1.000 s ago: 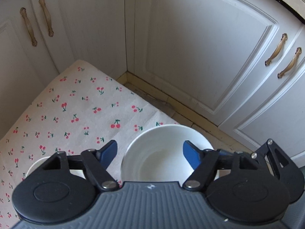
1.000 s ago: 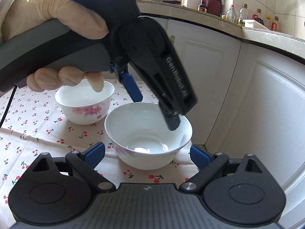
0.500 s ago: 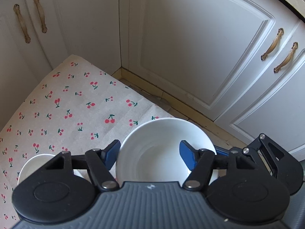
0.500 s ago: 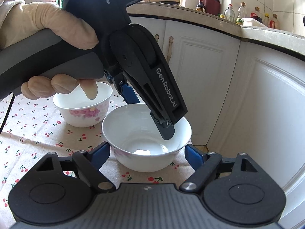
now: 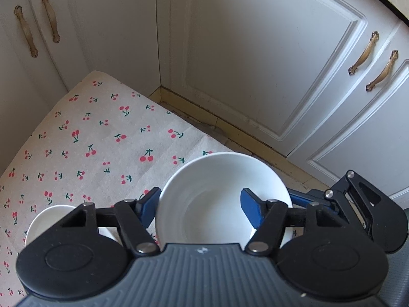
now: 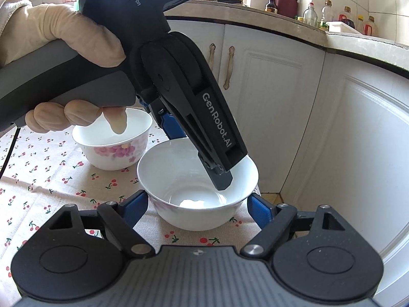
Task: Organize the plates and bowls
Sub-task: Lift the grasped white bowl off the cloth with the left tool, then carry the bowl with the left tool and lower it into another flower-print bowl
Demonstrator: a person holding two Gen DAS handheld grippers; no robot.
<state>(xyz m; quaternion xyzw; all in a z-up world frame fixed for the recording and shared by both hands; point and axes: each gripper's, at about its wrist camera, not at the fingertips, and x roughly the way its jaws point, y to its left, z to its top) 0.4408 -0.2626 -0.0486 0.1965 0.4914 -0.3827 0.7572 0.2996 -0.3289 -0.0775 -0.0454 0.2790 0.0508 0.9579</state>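
Pinching the near bowl (image 6: 196, 179) through its wall — one finger inside, one outside — the left gripper (image 5: 199, 204) is risking a tip or slip if it lifts unevenly. The right gripper (image 6: 198, 206) is straddling that bowl, jaws having just closed in, pads not clearly pressing. Both bowls are sitting empty on the cherry-print cloth (image 6: 51, 179), the flowered bowl (image 6: 112, 143) just behind.

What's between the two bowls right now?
Right wrist view: the left gripper's blue finger over cherry cloth; its jaws, just closing, straddle the wall of the near bowl.
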